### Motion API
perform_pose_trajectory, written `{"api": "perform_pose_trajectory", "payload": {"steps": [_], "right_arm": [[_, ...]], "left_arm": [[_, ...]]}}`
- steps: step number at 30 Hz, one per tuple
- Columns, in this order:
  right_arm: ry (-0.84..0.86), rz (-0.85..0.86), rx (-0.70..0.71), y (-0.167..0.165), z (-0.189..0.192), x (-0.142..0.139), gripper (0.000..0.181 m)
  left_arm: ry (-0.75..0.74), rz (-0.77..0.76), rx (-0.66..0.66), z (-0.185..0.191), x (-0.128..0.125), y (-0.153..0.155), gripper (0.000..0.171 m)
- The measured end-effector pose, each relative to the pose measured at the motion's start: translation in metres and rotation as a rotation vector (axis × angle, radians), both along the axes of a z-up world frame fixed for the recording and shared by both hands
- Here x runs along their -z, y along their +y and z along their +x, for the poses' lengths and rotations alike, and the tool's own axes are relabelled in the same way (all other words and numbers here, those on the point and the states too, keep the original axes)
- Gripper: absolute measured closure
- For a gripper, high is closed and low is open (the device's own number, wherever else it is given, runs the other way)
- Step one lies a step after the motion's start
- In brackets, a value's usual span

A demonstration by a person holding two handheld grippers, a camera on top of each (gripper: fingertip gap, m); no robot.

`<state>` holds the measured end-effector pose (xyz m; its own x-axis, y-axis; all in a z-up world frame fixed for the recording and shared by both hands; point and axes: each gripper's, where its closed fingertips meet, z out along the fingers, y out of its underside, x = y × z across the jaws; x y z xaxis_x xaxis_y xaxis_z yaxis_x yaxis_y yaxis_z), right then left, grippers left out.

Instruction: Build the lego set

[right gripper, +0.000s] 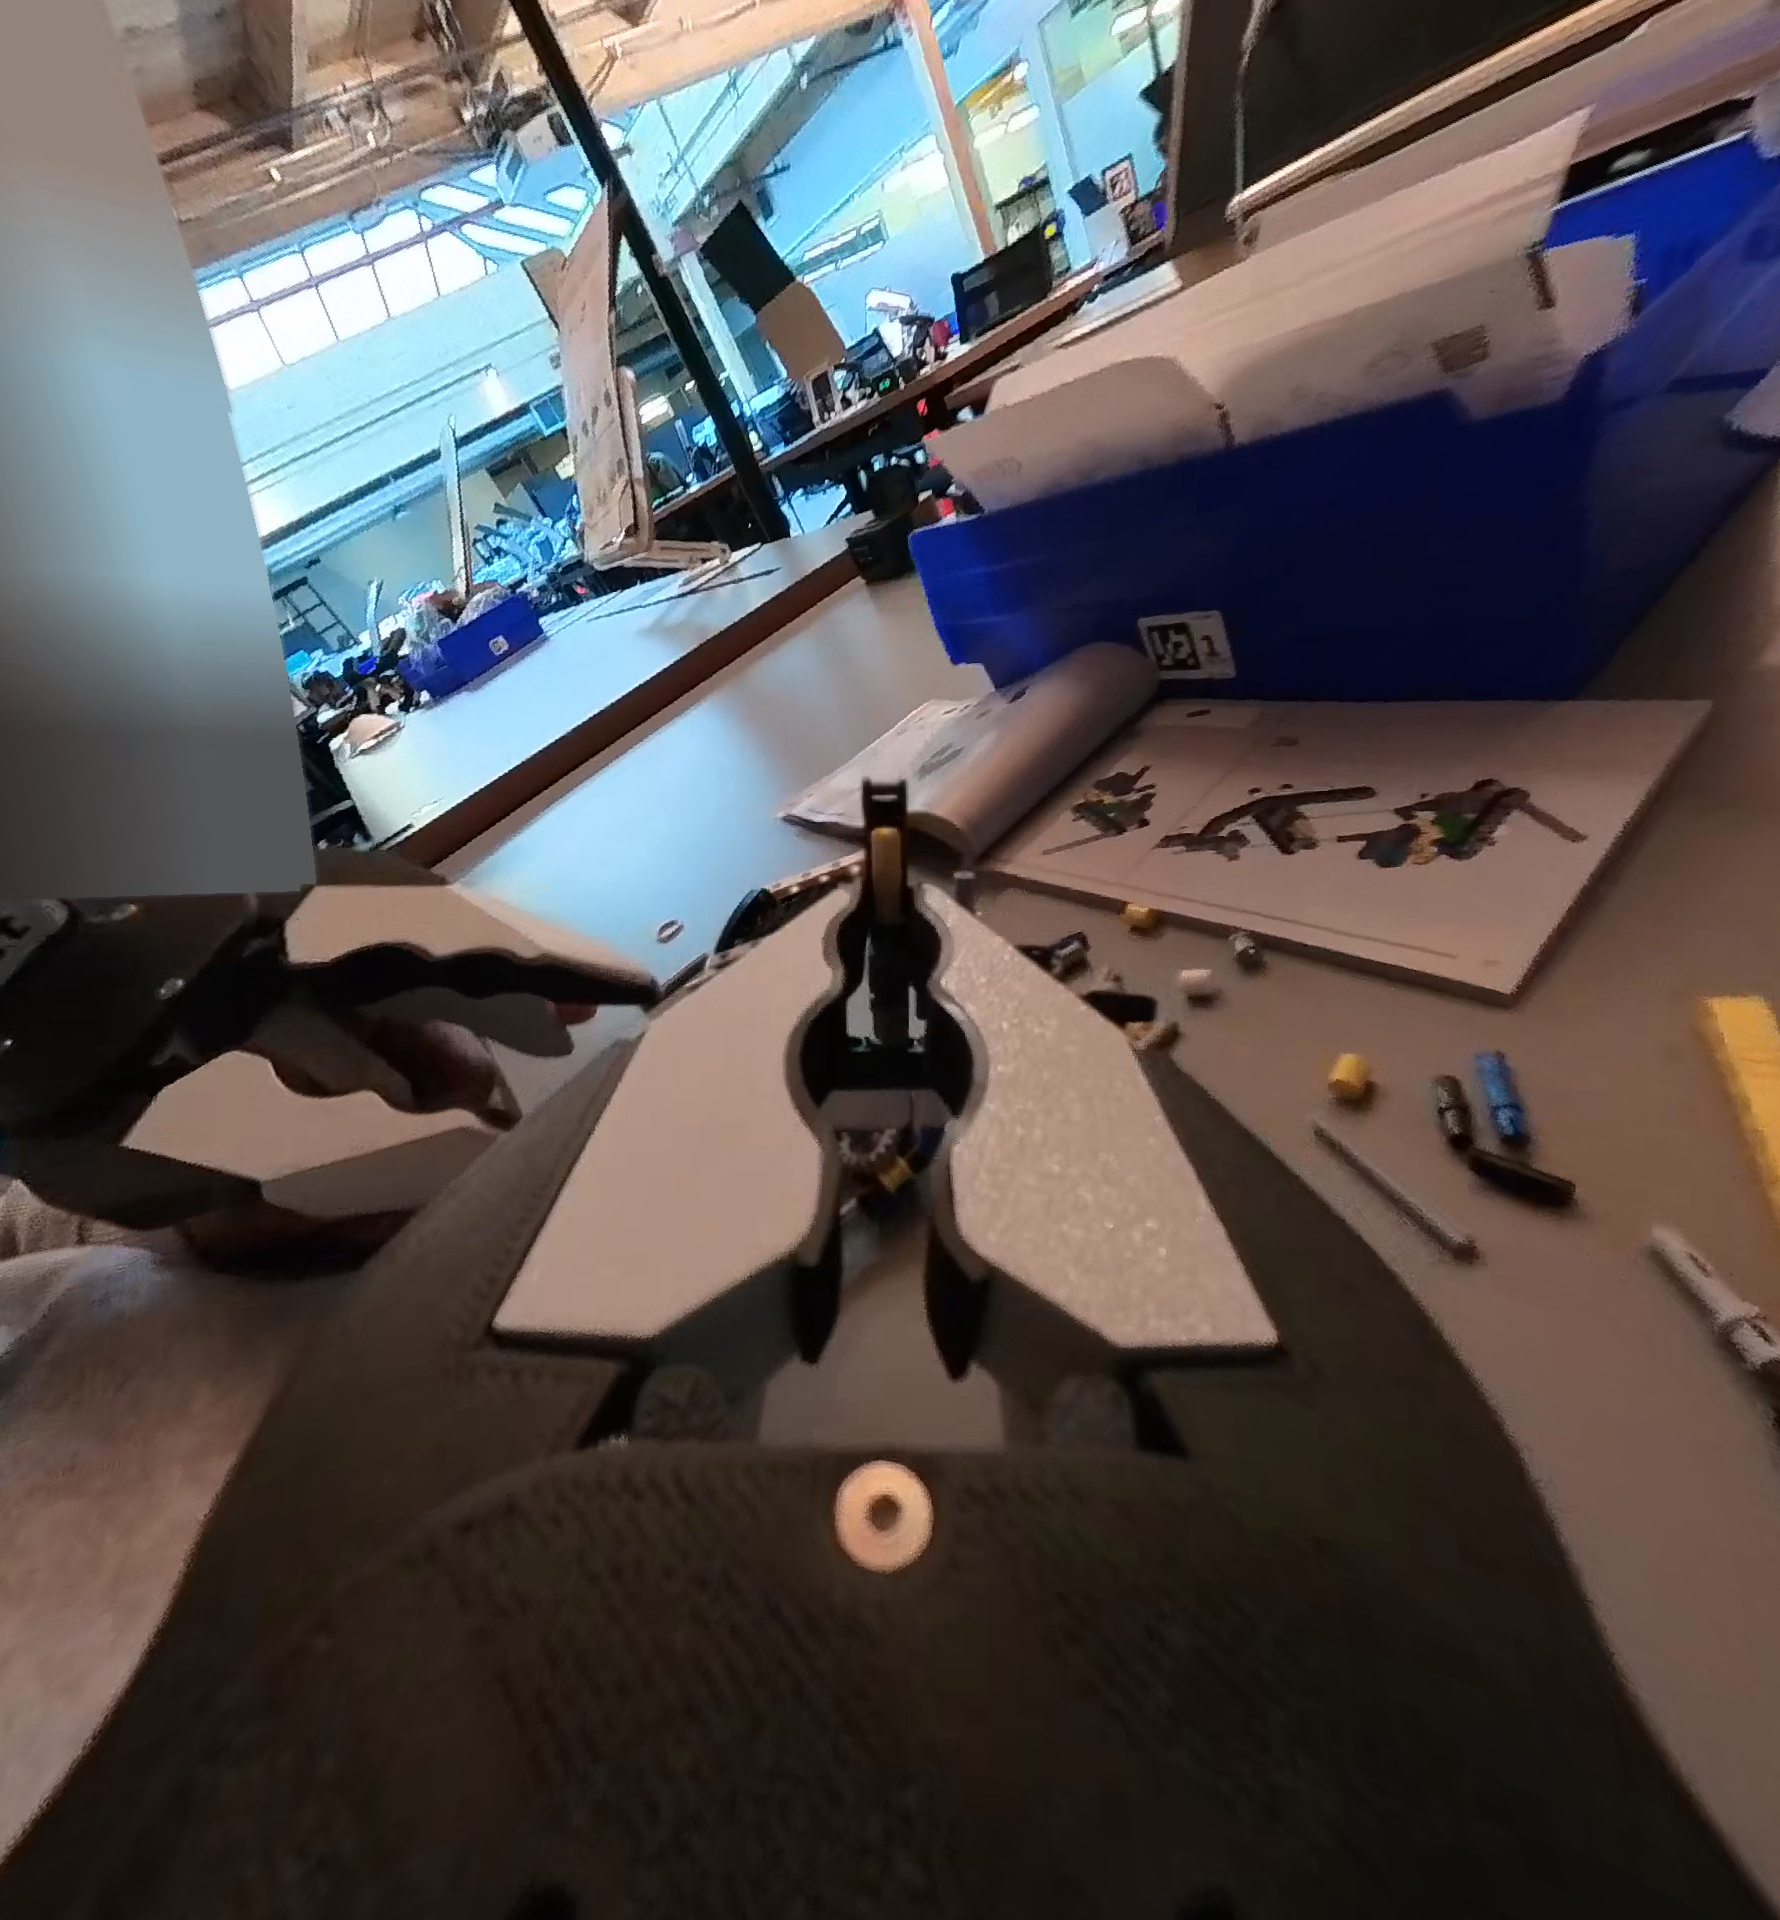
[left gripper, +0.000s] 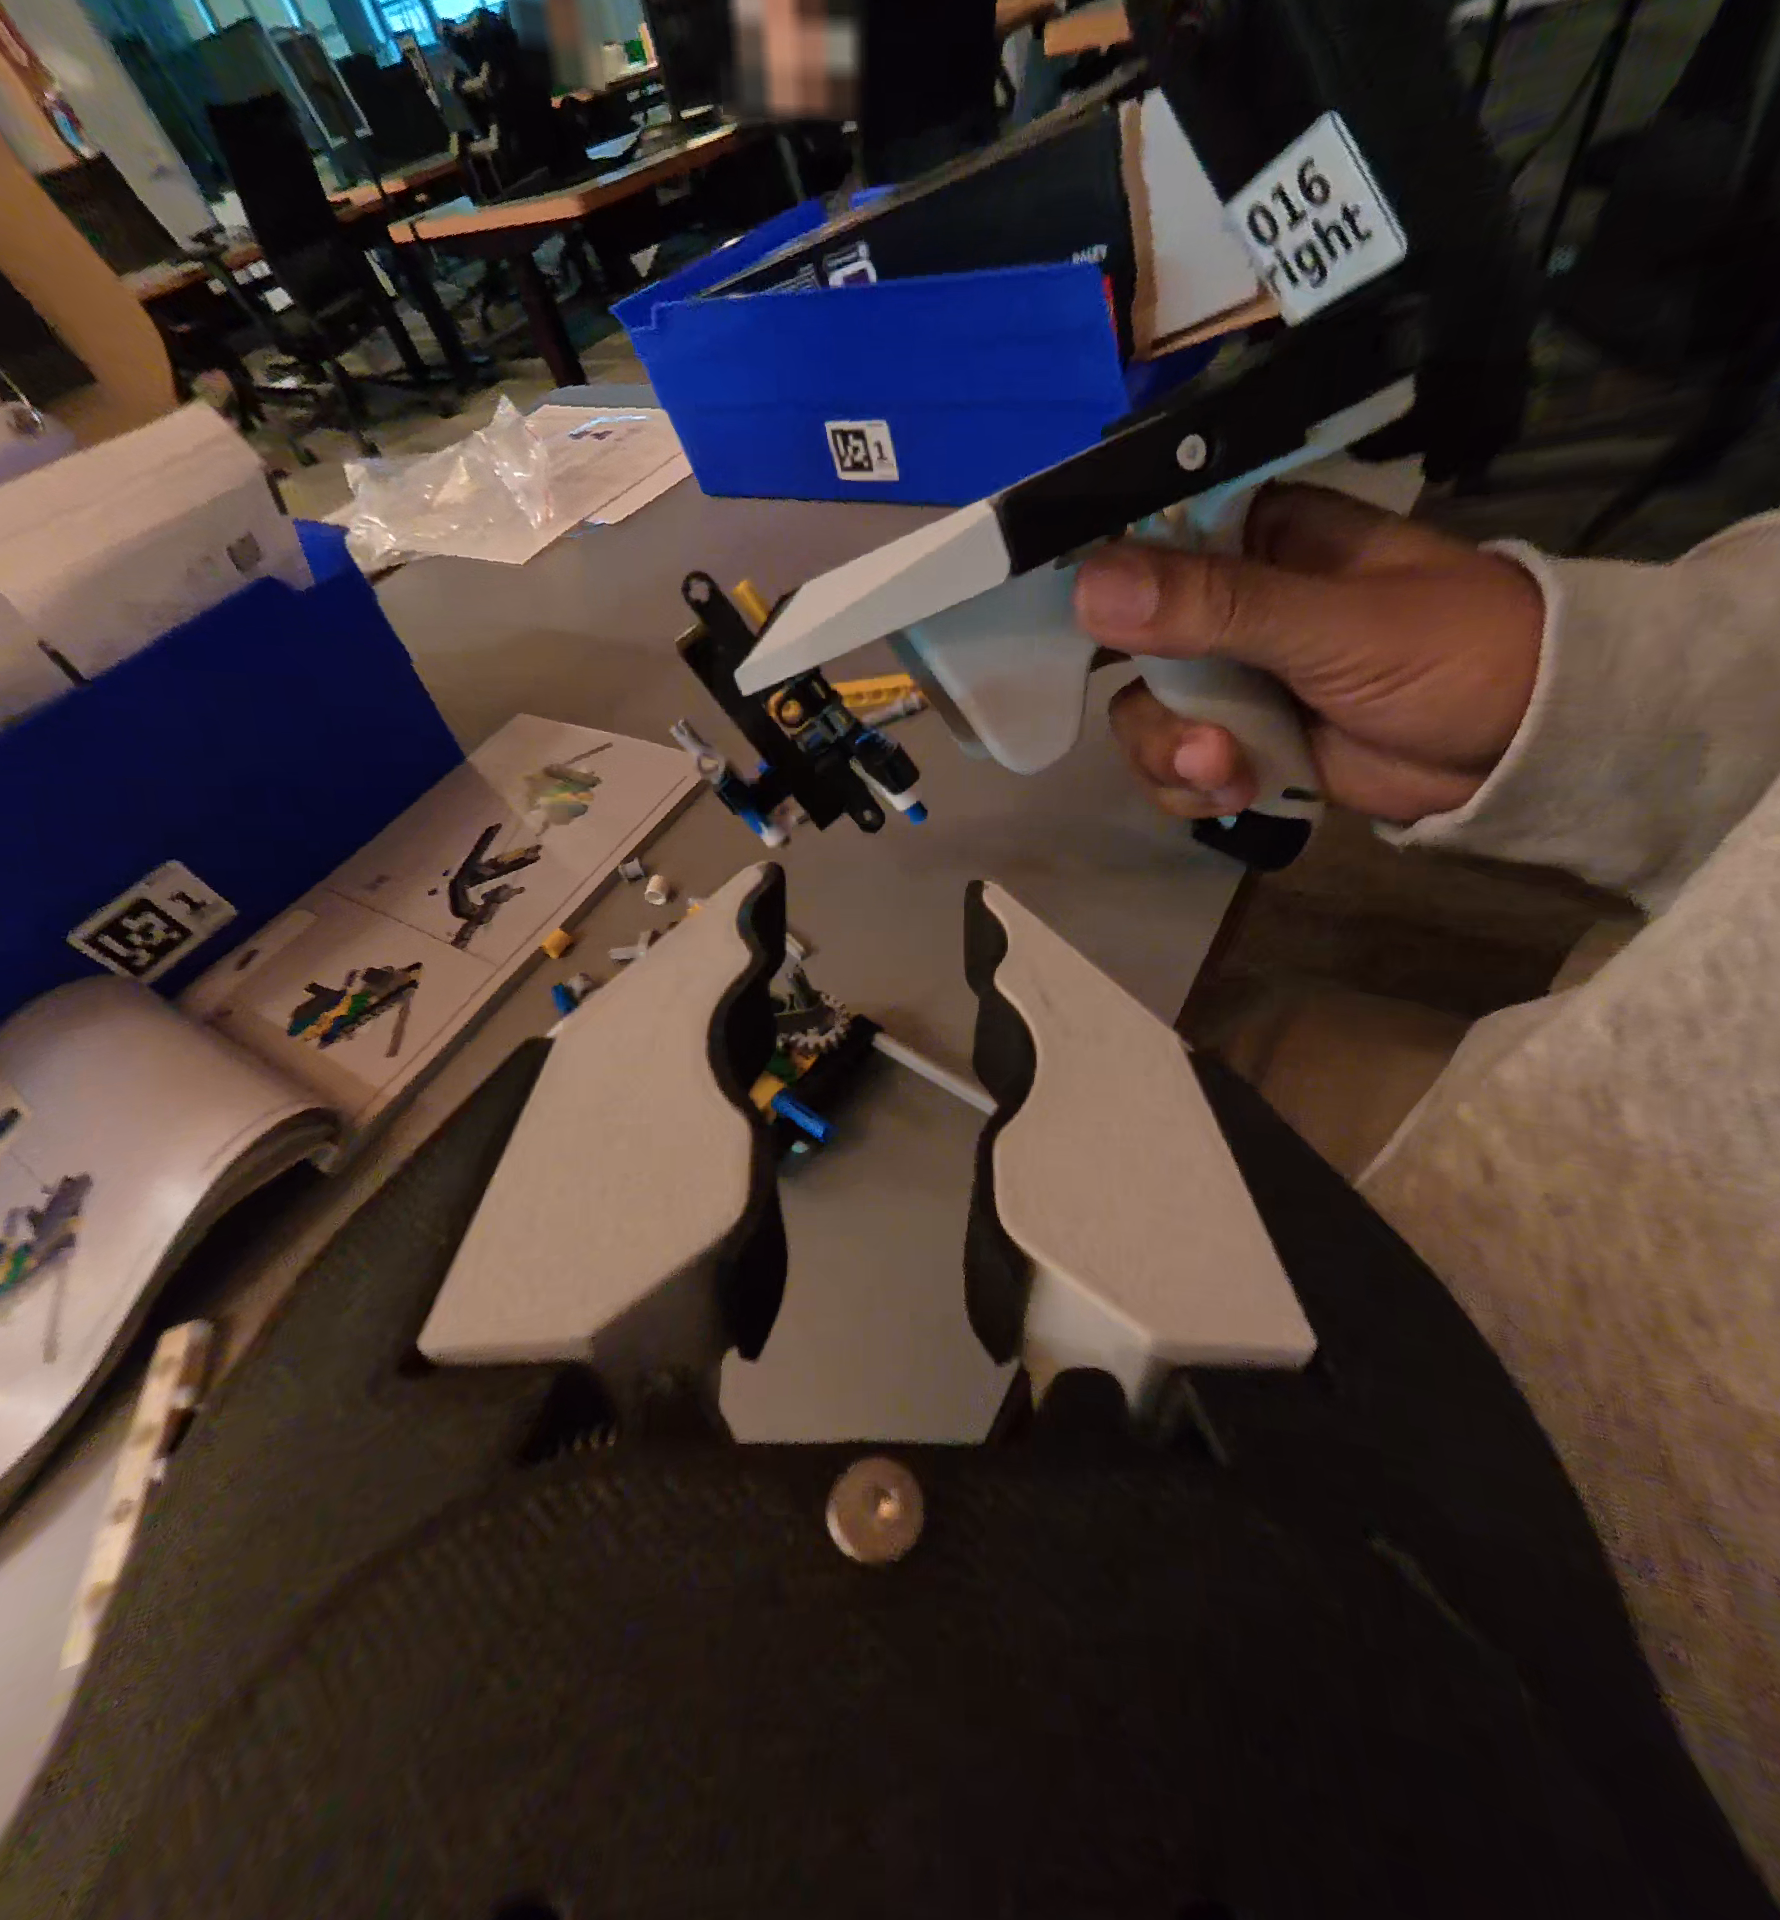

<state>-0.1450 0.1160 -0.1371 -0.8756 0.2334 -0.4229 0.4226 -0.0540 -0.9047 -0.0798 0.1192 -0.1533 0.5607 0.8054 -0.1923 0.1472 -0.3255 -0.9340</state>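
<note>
Above the grey table [left gripper: 1021, 831], the right gripper [left gripper: 751, 675] clenches a black lego assembly [left gripper: 792, 727] in mid-air. Below it, the left gripper [left gripper: 870, 914] hangs released over a gear piece [left gripper: 813, 1049]. Only the right wrist view shows loose pins [right gripper: 1488, 1101] beside the open booklet [right gripper: 1333, 831] and blue bin [right gripper: 1385, 582].

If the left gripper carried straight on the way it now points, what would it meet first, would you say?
The left gripper is open and empty. Straight ahead and slightly above hangs the black lego assembly gripped by the right gripper; that looks likeliest to be met first, though depth is unclear and it could pass beneath to the table.
</note>
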Motion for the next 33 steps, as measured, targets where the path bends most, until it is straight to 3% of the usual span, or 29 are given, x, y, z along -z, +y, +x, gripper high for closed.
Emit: {"api": "perform_pose_trajectory", "payload": {"steps": [7,14,17,24,33], "right_arm": [[-0.028,0.086,-0.097,-0.012,0.019,0.01,0.176],[-0.048,0.133,-0.129,-0.014,0.025,0.017,0.176],[-0.012,0.132,-0.144,-0.011,0.027,0.014,0.176],[0.273,0.2,-0.312,-0.003,0.053,0.005,0.176],[0.432,0.218,-0.521,0.003,0.09,0.006,0.176]], "left_arm": [[0.083,-0.208,-0.009,0.002,0.006,0.006,0.14],[0.115,-0.255,-0.005,0.005,0.007,0.012,0.147],[0.082,-0.139,0.021,0.007,0.001,0.014,0.145],[-0.104,0.394,0.16,0.016,-0.038,0.0,0.135],[-0.205,0.396,0.259,0.026,-0.024,0.007,0.146]]}}
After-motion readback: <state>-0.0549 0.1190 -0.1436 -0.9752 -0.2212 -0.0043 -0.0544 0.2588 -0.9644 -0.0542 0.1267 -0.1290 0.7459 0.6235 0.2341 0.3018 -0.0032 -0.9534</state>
